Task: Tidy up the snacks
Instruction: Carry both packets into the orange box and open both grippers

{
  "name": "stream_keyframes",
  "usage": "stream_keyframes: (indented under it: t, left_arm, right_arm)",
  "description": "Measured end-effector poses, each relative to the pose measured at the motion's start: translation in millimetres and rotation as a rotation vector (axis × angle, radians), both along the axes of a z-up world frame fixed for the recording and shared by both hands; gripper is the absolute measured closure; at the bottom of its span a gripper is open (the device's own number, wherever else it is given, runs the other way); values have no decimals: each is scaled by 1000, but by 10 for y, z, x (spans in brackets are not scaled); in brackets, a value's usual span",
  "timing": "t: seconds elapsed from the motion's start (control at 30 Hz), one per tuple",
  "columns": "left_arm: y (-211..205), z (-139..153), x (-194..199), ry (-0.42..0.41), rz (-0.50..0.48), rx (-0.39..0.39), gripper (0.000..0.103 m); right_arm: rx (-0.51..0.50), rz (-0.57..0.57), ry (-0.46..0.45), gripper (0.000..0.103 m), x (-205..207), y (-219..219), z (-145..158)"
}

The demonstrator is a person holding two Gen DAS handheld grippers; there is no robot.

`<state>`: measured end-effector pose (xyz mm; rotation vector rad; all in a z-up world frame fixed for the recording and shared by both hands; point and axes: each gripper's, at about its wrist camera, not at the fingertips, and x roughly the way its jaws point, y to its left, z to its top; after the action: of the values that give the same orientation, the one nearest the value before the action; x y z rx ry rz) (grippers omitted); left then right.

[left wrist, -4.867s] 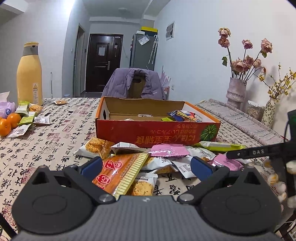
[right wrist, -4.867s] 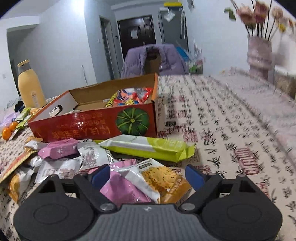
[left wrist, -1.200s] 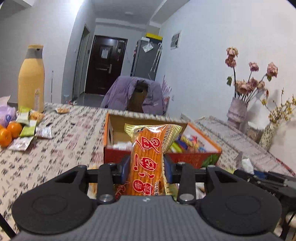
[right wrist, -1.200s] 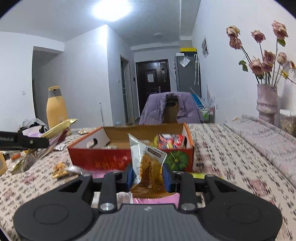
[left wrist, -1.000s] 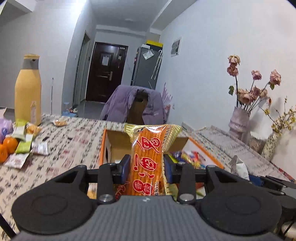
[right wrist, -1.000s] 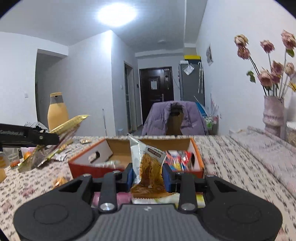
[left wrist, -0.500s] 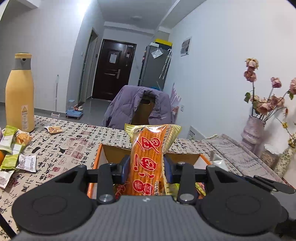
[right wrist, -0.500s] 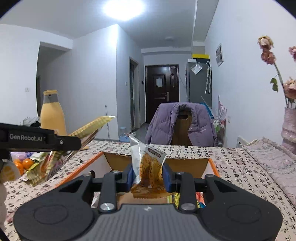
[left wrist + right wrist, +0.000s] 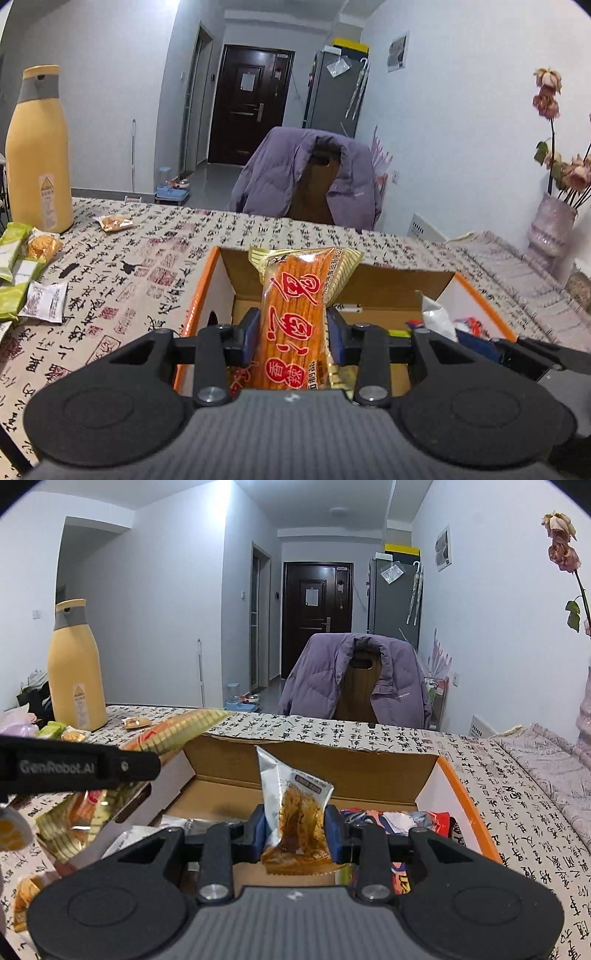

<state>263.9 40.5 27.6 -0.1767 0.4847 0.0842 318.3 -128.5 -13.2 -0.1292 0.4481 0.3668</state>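
Up close in the left wrist view, the left claw point(image 9: 291, 334) is clamped on an orange snack packet point(image 9: 291, 325) printed with large red characters and edged in gold. The packet stands upright between the two blue pads, its crimped top rising above them. Just beyond it sits an open cardboard box point(image 9: 399, 286) with orange rims, resting on a surface point(image 9: 147, 266) covered by a cloth printed with black calligraphy and red seals. The packet is held over the near left part of the box. At the far left of the surface stands a tall yellow bottle point(image 9: 37, 155) with a grey cap, and near it lie several small loose snack packs point(image 9: 33, 280), some green, some silver.

From the right wrist view, the right claw point(image 9: 297, 834) is closed tight on a small clear pouch point(image 9: 295, 812) with brown, stringy contents and a white top. The pouch is upright between the pads, above the inside of the same box point(image 9: 314, 760). Other colourful wrappers point(image 9: 399, 819) lie on the box floor at its right side. The left claw's black arm, with the orange packet in it, reaches in from the left edge of this view, over the box's left wall.

Behind the surface is a chair point(image 9: 360, 686) draped with a purple jacket. Dried pink flowers point(image 9: 554, 147) in a vase stand at the right.
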Motion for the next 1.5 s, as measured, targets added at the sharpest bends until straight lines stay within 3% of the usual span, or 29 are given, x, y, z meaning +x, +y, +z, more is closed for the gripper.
stream_keyframes:
  t: [0.1, 0.23, 0.33, 0.4, 0.43, 0.6, 1.1, 1.5]
  left_arm:
    - [1, -52, 13, 10, -7, -6, 62]
    - [30, -55, -34, -8, 4, -2, 39]
    - [81, -2, -112, -50, 10, -16, 20]
    - [100, 35, -167, -81, 14, -21, 7]
    - [102, 50, -186, -92, 20, -18, 0]
    - [109, 99, -243, -130, 26, -21, 0]
    - [56, 261, -303, -121, 40, -17, 0]
    - [122, 352, -727, -118, 48, 1, 0]
  right_arm:
    - [-7, -1, 19, 67, 12, 4, -36]
    - [-10, -12, 31, 56, 48, -39, -36]
    - [8, -24, 36, 10, 32, -99, -25]
    - [21, -29, 22, 1, 23, -125, -2]
    - [28, -31, 16, 0, 4, -137, 10]
    - [56, -41, 2, 0, -32, -208, 41]
    - [47, -35, -19, 0, -169, -247, 265]
    - [47, -39, -11, 0, -537, -409, 357]
